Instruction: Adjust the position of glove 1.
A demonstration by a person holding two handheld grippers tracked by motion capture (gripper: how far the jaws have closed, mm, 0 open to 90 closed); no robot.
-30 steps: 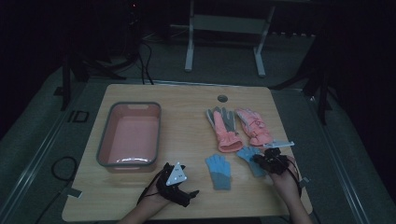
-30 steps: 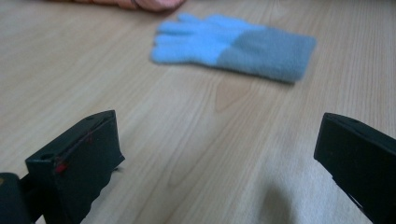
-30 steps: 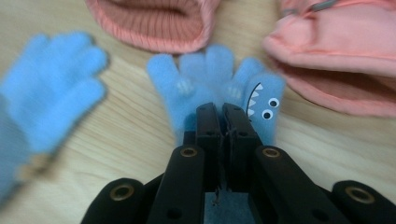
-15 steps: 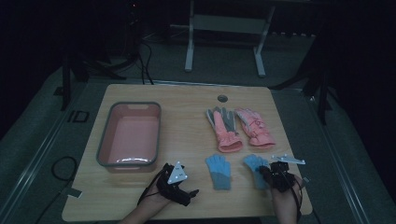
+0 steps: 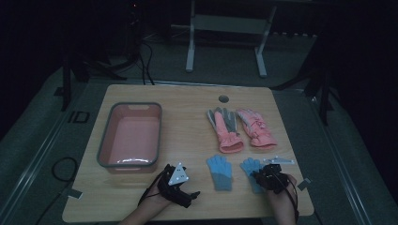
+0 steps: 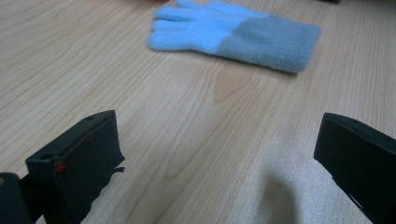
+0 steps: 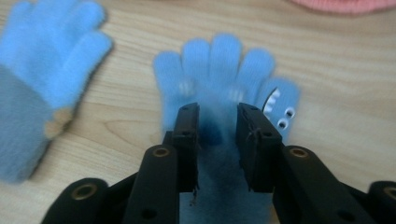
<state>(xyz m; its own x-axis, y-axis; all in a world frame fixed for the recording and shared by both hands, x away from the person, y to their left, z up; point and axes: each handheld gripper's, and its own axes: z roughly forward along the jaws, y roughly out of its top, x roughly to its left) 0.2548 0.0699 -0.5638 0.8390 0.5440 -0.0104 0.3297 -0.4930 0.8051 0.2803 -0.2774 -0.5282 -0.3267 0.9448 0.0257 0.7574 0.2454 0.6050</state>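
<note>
Two blue gloves point(image 5: 219, 171) on table point(image 5: 187, 126), right hand-held gripper point(image 7: 215, 122) pinching one, left hand-held gripper point(image 6: 210, 154) spread, pink tub point(image 5: 130, 136) beside.

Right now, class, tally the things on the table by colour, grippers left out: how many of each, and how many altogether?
Blue gloves: 2, one lying free and one between the right gripper's jaws
Pink gloves: 2, one with grey fingers and one all pink
Pink tub with grey rim: 1
Total: 5

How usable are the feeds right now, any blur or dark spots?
High view: dim, surroundings black, table readable. Left gripper view: sharp wood grain, blue glove slightly soft. Right gripper view: the right claw is crisp, the glove under it blurred.
</note>
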